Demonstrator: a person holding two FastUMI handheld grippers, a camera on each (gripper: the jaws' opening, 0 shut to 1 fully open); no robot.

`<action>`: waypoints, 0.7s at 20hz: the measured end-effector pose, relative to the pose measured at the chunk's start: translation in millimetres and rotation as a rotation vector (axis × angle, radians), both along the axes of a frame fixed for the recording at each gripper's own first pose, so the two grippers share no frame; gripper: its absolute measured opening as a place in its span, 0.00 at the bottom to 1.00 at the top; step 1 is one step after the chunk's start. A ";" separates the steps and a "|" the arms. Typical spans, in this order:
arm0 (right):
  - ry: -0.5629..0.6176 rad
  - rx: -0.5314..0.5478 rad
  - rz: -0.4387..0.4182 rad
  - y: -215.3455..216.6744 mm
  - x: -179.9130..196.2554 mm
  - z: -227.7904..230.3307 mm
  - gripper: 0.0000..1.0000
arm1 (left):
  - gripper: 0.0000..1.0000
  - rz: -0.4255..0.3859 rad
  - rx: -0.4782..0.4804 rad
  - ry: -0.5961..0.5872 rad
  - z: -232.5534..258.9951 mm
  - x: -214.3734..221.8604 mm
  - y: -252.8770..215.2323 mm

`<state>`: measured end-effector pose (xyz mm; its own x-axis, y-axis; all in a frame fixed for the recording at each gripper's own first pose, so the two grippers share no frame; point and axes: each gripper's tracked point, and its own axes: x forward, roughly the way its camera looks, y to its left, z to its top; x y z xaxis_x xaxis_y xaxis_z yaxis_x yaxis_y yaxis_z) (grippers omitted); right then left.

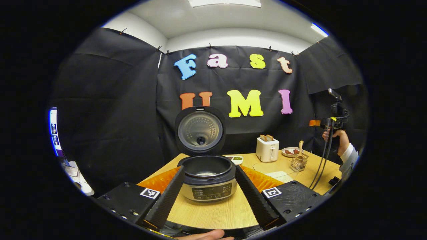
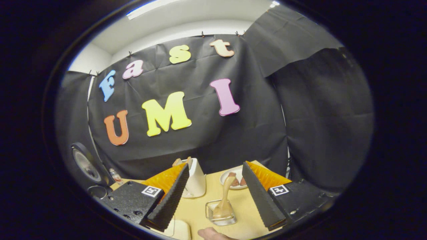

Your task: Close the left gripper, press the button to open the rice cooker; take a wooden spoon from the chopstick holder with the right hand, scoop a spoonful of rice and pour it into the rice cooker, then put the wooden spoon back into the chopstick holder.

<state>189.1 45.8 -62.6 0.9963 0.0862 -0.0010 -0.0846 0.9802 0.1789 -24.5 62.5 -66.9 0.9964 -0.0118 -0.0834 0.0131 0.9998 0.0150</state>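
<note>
Your left gripper [image 1: 209, 195] hangs back from the round silver-and-black rice cooker [image 1: 209, 178], fingers spread wide with nothing between them, the cooker framed squarely in the gap. Its lid [image 1: 200, 130] stands upright and the dark inner pot [image 1: 206, 166] lies open, so the button press looks done, and holding off like this leaves the pot mouth free for your other hand.

Over on the right, your right gripper [image 2: 213, 200] is also spread apart and holding nothing, angled down at the small clear chopstick holder [image 2: 221, 213] on the pale wooden table [image 2: 196, 206]. The light wooden spoon [image 2: 225, 196] stands in that holder, handle leaning up between your fingers but apart from both. That line-up suits a pinch on the handle, which I judge to be your next move.

Just beyond sit the white toaster [image 2: 196, 181] with bread poking out and a small white plate [image 2: 229, 178] of brownish pieces; both are close to the holder, so lift the spoon straight up before swinging across. In the left gripper view your hand [image 1: 335, 138] carries that right gripper high above the table's right end, cables trailing. I cannot tell where the rice to be scooped sits.
</note>
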 end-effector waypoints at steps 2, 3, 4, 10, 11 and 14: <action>0.006 -0.028 -0.004 -5.7 -25.0 7.6 1.00 | 0.96 0.023 0.003 0.017 4.9 10.4 6.8; -0.001 -0.047 -0.001 -7.1 -39.0 13.1 1.00 | 0.96 0.026 0.004 0.018 9.6 15.2 7.1; -0.017 -0.063 0.001 -7.7 -53.4 22.4 1.00 | 0.96 0.025 -0.004 0.018 14.1 18.2 5.5; -0.080 -0.141 0.022 -10.4 -131.8 43.9 1.00 | 0.96 0.021 -0.073 0.048 44.3 50.0 0.4; -0.079 -0.120 0.051 -6.7 -144.1 42.3 1.00 | 0.96 0.019 -0.088 0.059 50.6 52.9 1.4; -0.077 -0.126 0.113 1.3 -171.1 27.4 1.00 | 0.95 0.036 -0.063 0.007 93.0 69.3 10.8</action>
